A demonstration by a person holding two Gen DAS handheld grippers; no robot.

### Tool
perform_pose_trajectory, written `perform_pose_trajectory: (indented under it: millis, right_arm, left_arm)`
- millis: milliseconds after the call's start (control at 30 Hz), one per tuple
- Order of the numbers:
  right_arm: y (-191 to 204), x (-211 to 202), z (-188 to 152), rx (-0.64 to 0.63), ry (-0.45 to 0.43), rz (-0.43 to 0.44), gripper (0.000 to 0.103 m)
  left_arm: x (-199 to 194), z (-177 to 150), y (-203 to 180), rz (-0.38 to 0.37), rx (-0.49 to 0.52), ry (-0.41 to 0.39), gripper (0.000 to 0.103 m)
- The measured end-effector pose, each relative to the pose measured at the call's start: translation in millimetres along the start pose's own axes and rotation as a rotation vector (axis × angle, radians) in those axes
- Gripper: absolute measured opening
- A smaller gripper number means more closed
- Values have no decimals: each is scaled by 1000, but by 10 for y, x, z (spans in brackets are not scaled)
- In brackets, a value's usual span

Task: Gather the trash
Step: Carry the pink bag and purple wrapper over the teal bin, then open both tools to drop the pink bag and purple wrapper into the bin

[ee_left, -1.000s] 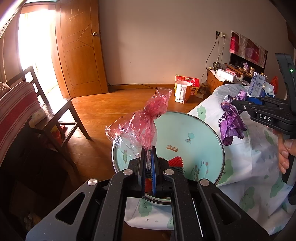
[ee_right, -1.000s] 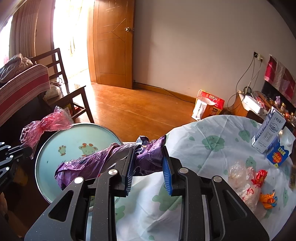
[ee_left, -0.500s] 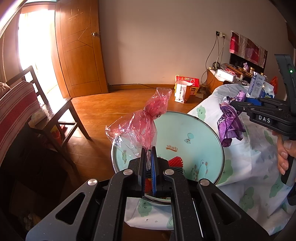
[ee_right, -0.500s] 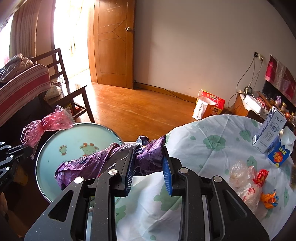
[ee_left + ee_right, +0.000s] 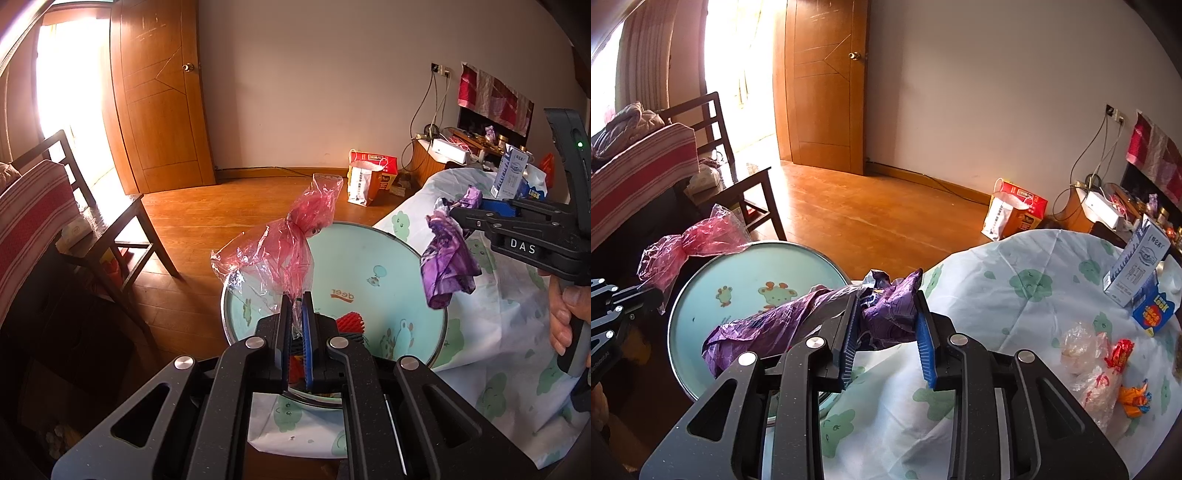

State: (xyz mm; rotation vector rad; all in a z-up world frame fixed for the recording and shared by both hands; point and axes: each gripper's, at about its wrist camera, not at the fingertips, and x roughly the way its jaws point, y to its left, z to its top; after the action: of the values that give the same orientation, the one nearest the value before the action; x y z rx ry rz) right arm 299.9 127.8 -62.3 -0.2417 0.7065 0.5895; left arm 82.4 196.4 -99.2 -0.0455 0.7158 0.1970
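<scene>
My left gripper [image 5: 296,299] is shut on the tail of a crumpled pink plastic bag [image 5: 291,243], which stands up over the near rim of a round pale-blue cartoon tray [image 5: 369,251]. A red ridged scrap [image 5: 351,321] lies in the tray just beyond the fingers. My right gripper [image 5: 886,306] is shut on a crinkled purple wrapper [image 5: 775,328] that trails left over the tray [image 5: 746,269]. From the left wrist view the purple wrapper [image 5: 447,266] hangs off the right gripper [image 5: 458,214] at the tray's right edge. The pink bag [image 5: 690,247] and left gripper [image 5: 646,295] show at far left.
On the table's cloud-print cover [image 5: 1015,295] stand a milk carton [image 5: 1137,266] and a blue snack box [image 5: 1154,306], with clear bags [image 5: 1086,354] and an orange wrapper [image 5: 1134,397] beside them. A wooden chair [image 5: 122,229] stands left. Paper bags [image 5: 369,177] sit on the floor.
The right gripper and its purple wrapper have drifted slightly toward the tray. The left gripper and the pink bag have stayed where they were.
</scene>
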Motion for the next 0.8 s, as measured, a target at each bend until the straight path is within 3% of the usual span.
perform_pose_trajectory:
  millis: [67, 133, 333, 800]
  right_arm:
    - [13, 2, -12, -5, 2, 17, 35]
    - [42, 11, -28, -12, 3, 22, 51]
    - [49, 12, -66, -1, 5, 23, 57]
    - [-143, -156, -200, -3, -2, -14, 63]
  left_arm:
    - [-1, -2, 4, 4, -6, -1, 13]
    - [-3, -4, -1, 4, -9, -1, 28]
    - [-7, -4, -6, 13, -10, -11, 52]
    - [10, 4, -58, 10, -2, -11, 63]
